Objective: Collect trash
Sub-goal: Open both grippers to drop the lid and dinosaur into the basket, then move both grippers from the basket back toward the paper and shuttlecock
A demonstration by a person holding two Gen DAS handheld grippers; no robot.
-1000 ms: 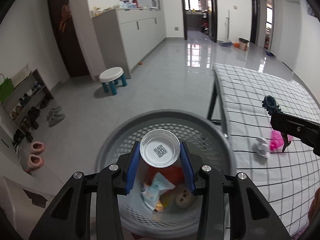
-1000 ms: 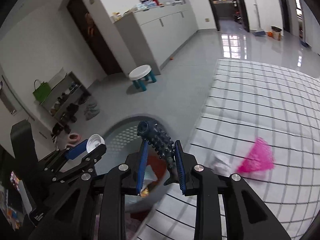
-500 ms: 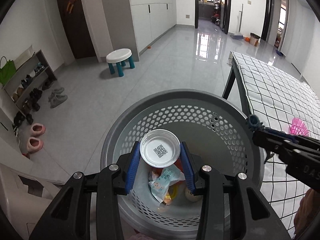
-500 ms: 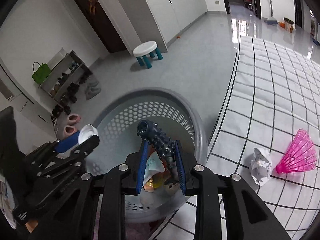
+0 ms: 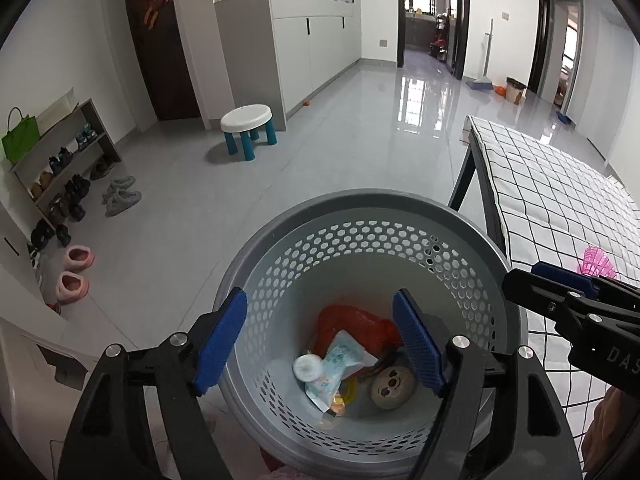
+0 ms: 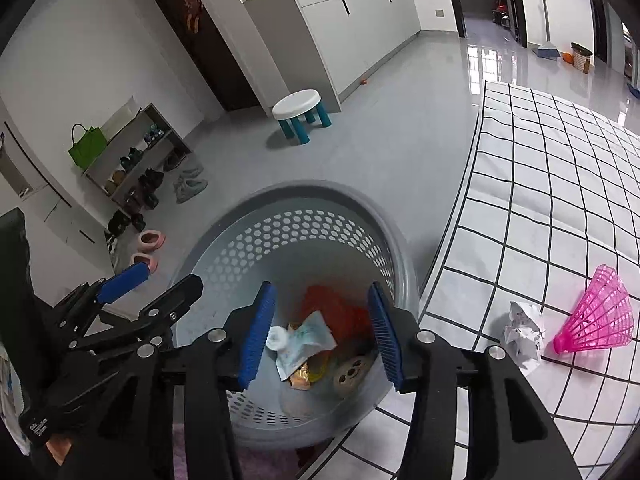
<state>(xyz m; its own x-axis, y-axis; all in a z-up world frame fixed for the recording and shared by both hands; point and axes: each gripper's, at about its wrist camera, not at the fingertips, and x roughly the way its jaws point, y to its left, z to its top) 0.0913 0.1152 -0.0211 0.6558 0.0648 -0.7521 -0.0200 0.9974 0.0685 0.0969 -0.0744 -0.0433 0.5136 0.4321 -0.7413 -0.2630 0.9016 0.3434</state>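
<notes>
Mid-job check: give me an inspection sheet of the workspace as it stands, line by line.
Surface: checked tablecloth, beside the basket.
Job's things: grey basket on the floor holds a white cup, wrappers, an orange bag and a round tan toy; paper ball and pink shuttlecock lie on the cloth.
Clutter: nothing seen beyond these.
Grippers: left gripper and right gripper hang over the basket, jaws just opened, nothing between them.
Cables: nothing seen.
Surroundings: stool, shoe rack, slippers, grey cabinets, tiled floor.

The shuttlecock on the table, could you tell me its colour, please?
Bright pink; the right wrist view shows it best.
</notes>
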